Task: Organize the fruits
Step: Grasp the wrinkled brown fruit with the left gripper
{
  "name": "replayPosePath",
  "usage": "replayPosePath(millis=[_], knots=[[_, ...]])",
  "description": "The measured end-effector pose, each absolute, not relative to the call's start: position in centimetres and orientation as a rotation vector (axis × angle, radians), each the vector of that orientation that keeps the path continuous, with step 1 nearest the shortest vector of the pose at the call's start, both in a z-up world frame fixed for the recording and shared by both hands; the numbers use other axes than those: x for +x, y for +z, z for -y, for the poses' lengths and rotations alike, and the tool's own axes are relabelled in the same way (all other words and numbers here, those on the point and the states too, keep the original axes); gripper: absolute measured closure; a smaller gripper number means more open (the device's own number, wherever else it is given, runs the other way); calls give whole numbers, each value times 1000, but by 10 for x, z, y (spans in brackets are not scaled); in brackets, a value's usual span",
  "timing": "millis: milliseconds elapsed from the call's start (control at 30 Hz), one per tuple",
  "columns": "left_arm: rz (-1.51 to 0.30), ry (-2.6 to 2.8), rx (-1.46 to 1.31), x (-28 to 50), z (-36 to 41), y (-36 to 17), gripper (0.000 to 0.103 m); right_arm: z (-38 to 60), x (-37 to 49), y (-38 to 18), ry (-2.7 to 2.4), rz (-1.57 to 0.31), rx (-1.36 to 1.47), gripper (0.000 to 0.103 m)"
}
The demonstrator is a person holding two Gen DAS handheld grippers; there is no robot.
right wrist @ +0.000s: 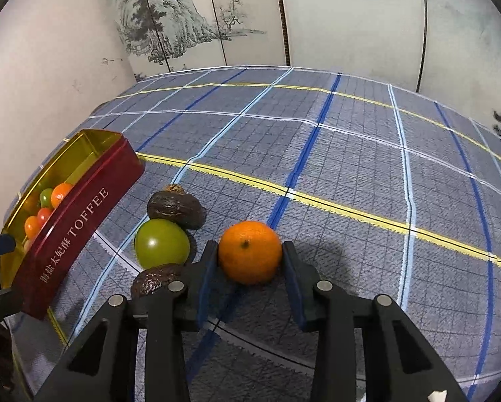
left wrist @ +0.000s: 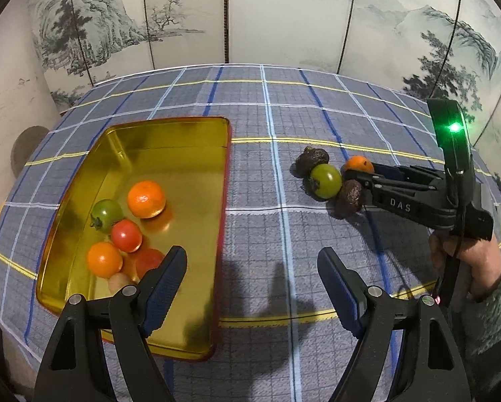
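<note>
In the right wrist view the right gripper (right wrist: 250, 261) is sitting low in the frame with its jaws bracketing the orange (right wrist: 249, 251) at its widest part, pads touching or nearly touching both sides; the fruit looks small, light and firm-skinned but round and prone to rolling, so a gentle squeeze across the middle seems right. Farther left, the green tomato (right wrist: 161, 244) and wrinkled dark fruits (right wrist: 176, 209) are waiting beside the toffee tin (right wrist: 73, 231), while the left gripper (left wrist: 252, 278) is hanging wide apart and empty at the bottom of its view.
</note>
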State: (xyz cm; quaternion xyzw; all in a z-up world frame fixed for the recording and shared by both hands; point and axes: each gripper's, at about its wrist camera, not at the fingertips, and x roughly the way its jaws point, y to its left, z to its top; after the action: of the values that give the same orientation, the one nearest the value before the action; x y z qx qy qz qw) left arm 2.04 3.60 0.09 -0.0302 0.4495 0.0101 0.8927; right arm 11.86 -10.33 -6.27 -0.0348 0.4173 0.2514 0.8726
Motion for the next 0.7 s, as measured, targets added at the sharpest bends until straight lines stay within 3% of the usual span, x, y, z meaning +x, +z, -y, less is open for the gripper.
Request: replayPosePath(millis=[700], knots=[[-916,-117,33,57,34,-22,22,196,76,-63,281,-855,-82,68]])
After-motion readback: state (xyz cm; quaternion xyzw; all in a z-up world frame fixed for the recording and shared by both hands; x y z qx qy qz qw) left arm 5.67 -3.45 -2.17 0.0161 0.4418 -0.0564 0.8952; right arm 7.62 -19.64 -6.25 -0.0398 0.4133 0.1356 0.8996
